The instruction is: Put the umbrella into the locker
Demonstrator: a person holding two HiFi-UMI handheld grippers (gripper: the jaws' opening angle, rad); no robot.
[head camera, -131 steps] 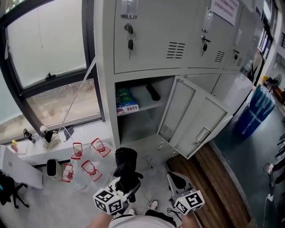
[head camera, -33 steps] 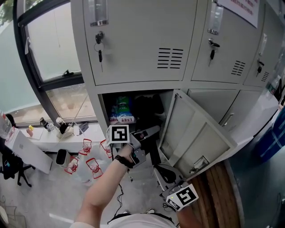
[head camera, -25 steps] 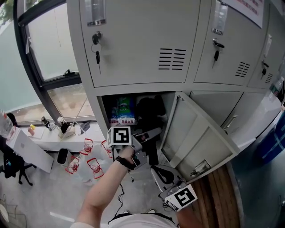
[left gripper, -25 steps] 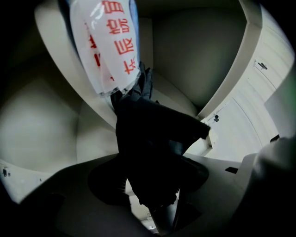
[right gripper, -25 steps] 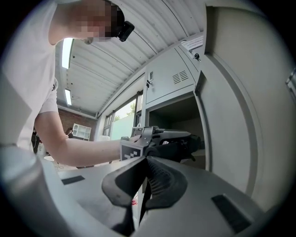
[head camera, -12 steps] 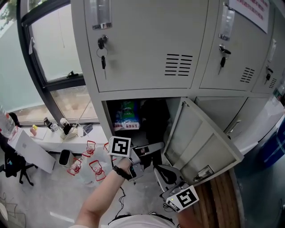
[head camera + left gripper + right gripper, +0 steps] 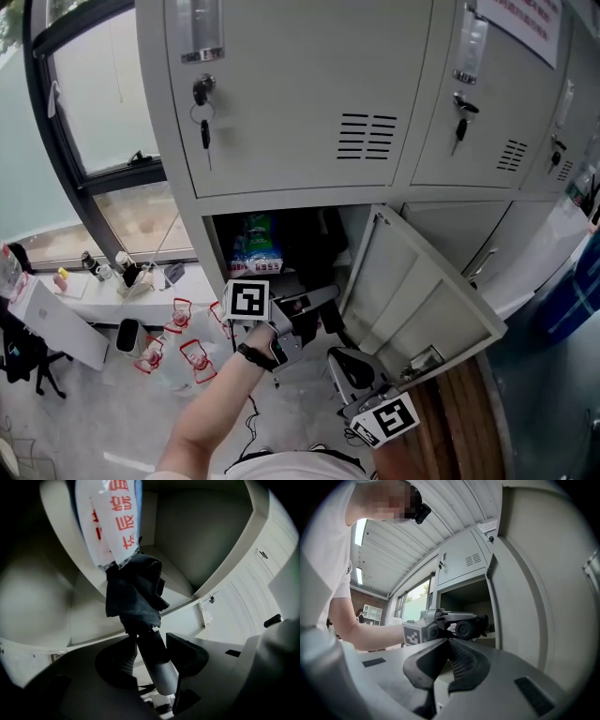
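The dark folded umbrella [image 7: 133, 592] rests with its fabric end on the shelf [image 7: 180, 595] of the open locker compartment [image 7: 281, 244]. Its grey handle points back out between my left gripper's jaws. My left gripper [image 7: 151, 641] has just been closing, and both pads now touch the handle. In the head view the left gripper [image 7: 314, 305] reaches into the compartment's mouth, and the umbrella [image 7: 311, 242] shows as a dark mass inside. My right gripper [image 7: 349, 367] hangs lower, beside the open door [image 7: 422, 291]. In its own view the right gripper [image 7: 449, 644] is shut with nothing in it.
A blue and white packet with red print [image 7: 251, 246] stands at the compartment's left. Keys [image 7: 202, 127] hang from the locks of the upper doors. Red-framed containers [image 7: 192, 356] sit on the floor to the left, below a window sill with small items [image 7: 122, 272].
Five seconds ago the left gripper held the umbrella low in front of the locker; now the umbrella lies inside. Over the last second both grippers have hardly shifted.
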